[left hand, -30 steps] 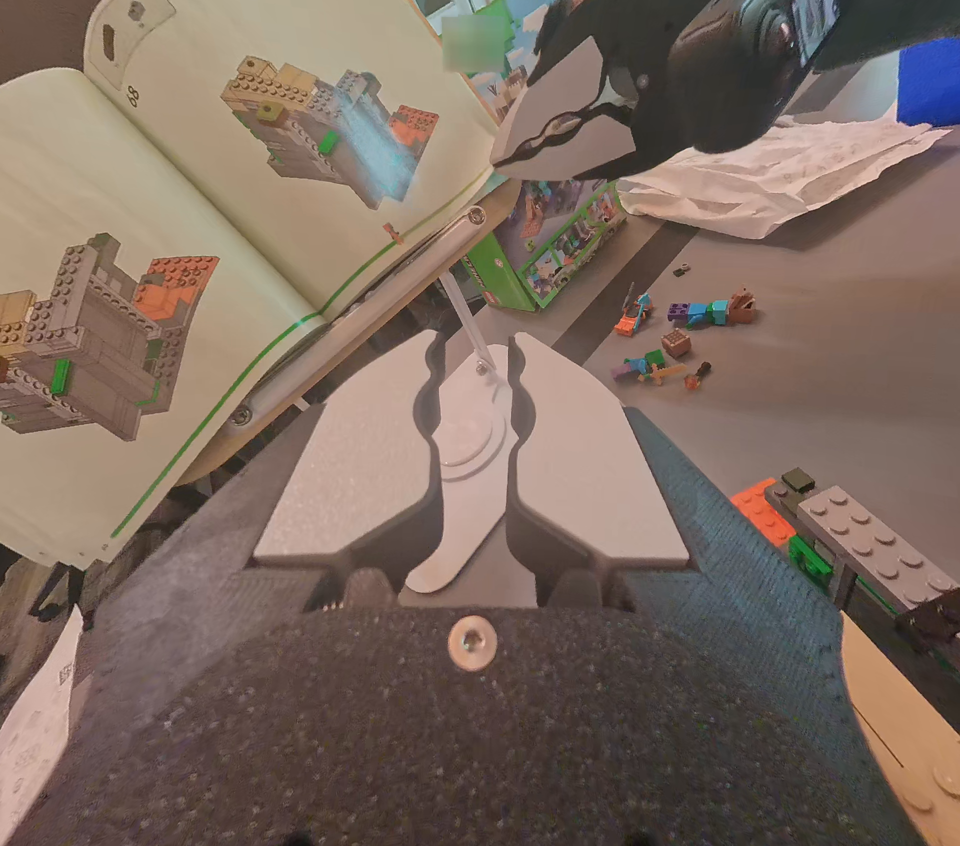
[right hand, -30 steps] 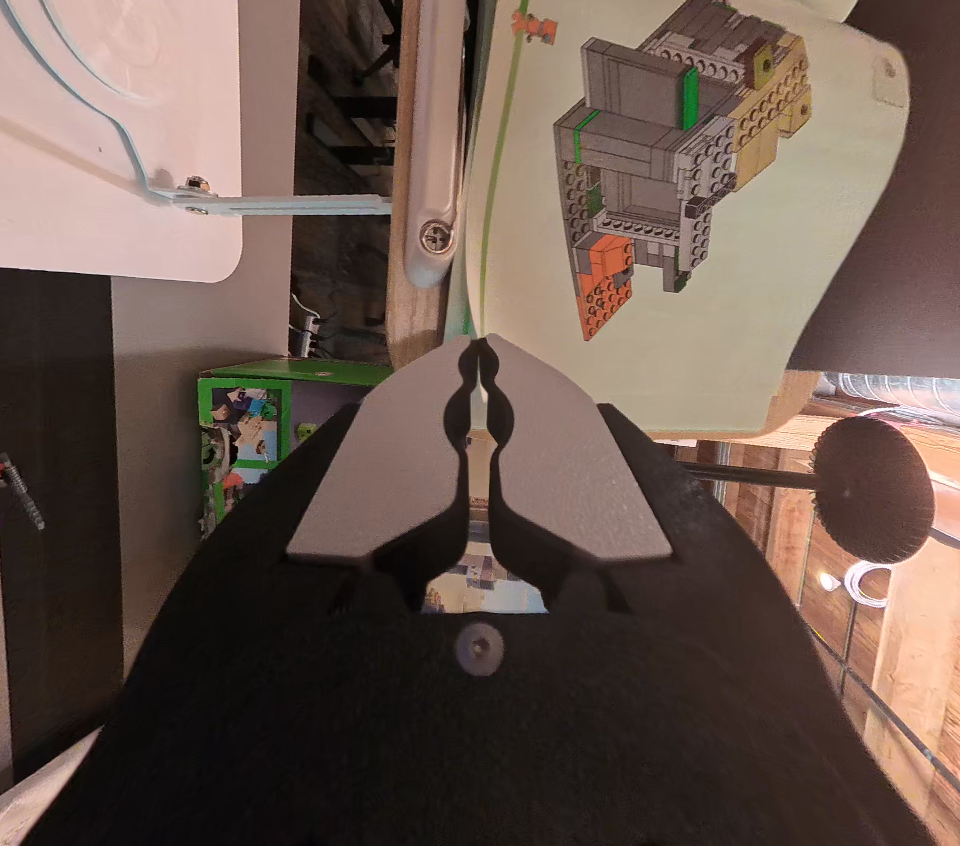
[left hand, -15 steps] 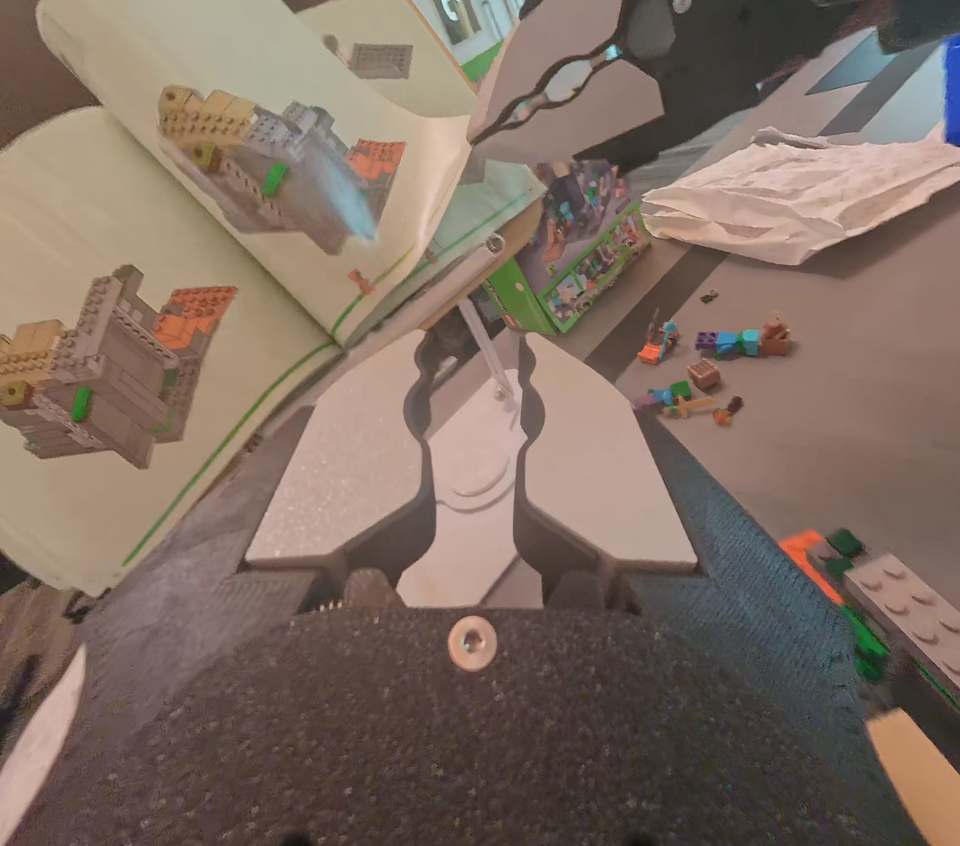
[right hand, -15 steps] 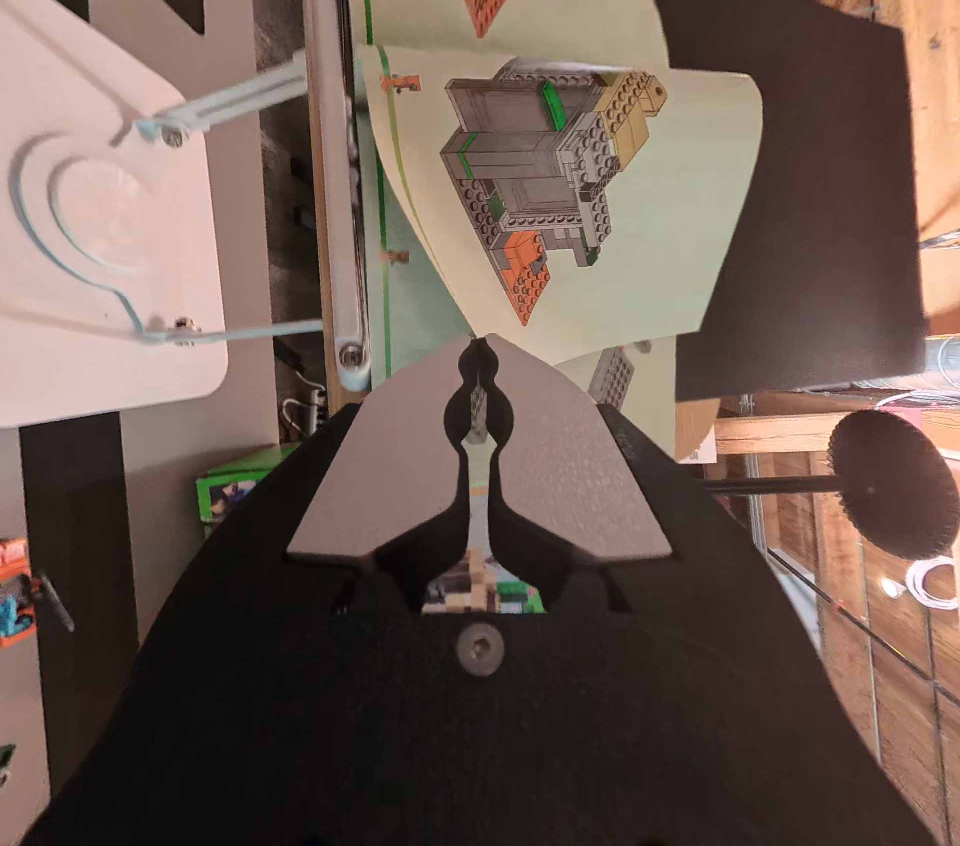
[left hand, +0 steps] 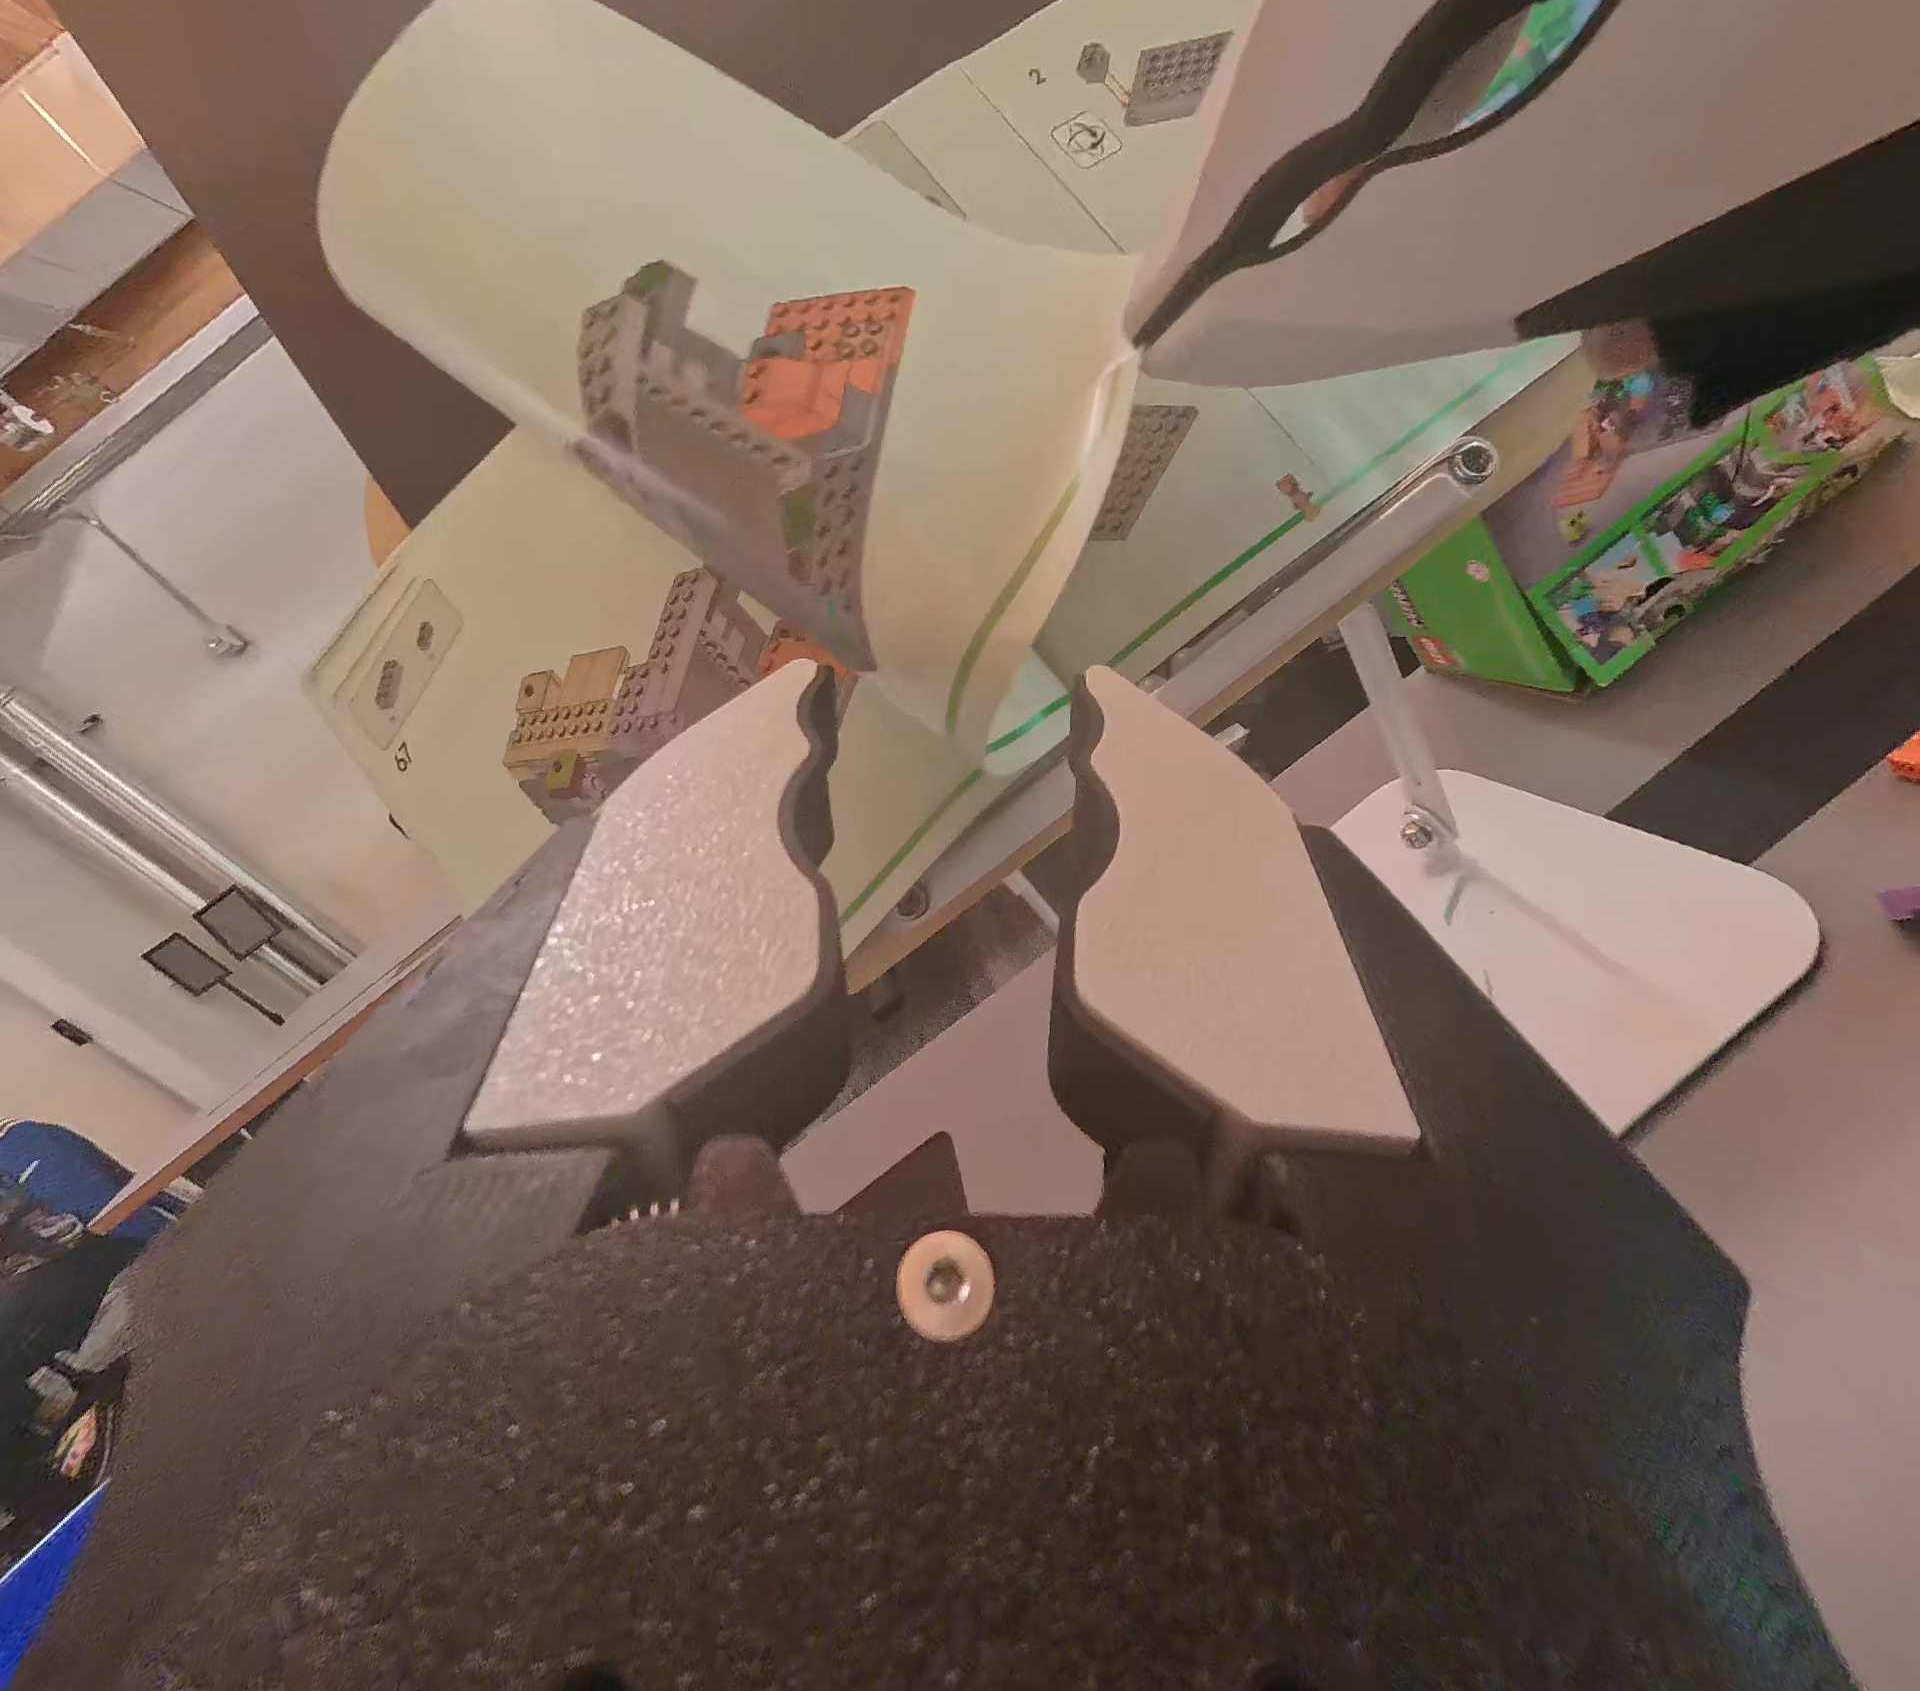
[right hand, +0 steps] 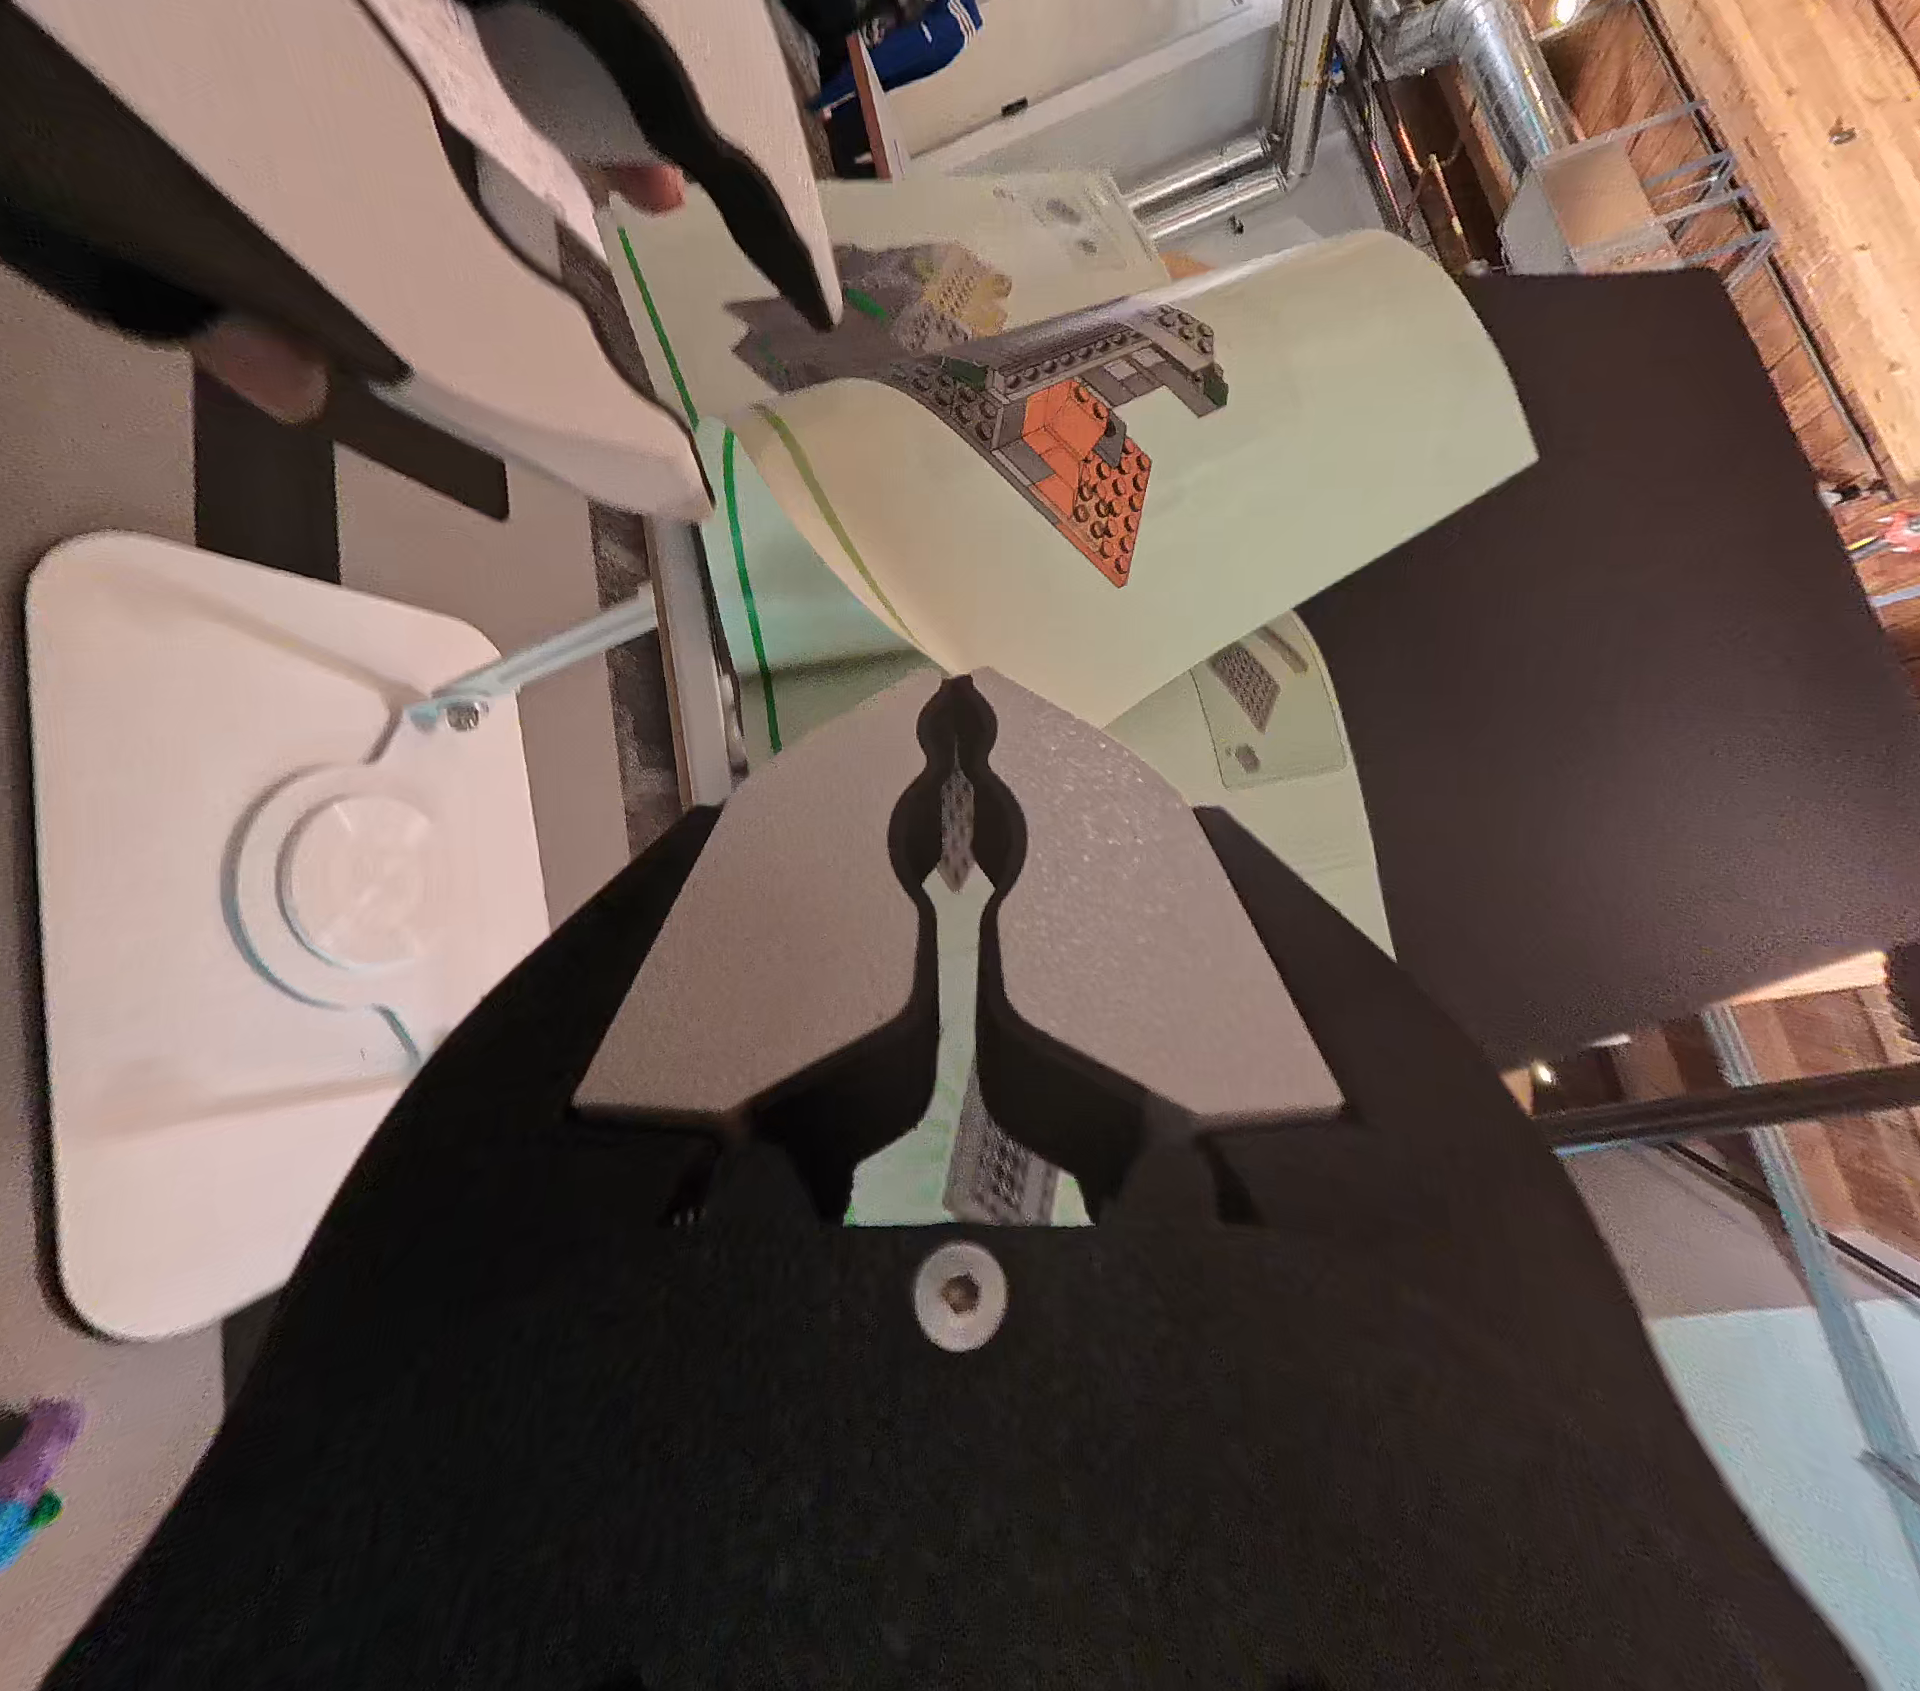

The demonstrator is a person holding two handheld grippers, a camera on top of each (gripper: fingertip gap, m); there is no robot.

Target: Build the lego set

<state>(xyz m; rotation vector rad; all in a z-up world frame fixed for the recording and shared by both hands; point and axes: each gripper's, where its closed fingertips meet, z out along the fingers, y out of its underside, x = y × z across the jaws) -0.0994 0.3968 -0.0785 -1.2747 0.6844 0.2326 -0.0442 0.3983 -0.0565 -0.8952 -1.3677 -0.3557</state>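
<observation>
Pale green paper curls in mid-air as my right gripper (right hand: 961,685) pinches the page (left hand: 727,270) by its lower corner, above the open instruction booklet (left hand: 447,654) on its white stand (left hand: 1621,945).

From my remote seat I judge the sheet light, limp, glossy and easy to tear, best taken at a free edge or corner. It shows a printed grey-and-orange brick model and a green line along the bottom margin. My left gripper (left hand: 951,706) stands wide and bare, the page's bottom edge curling just beyond its tips. A green toy box (left hand: 1662,561) lies behind.
</observation>
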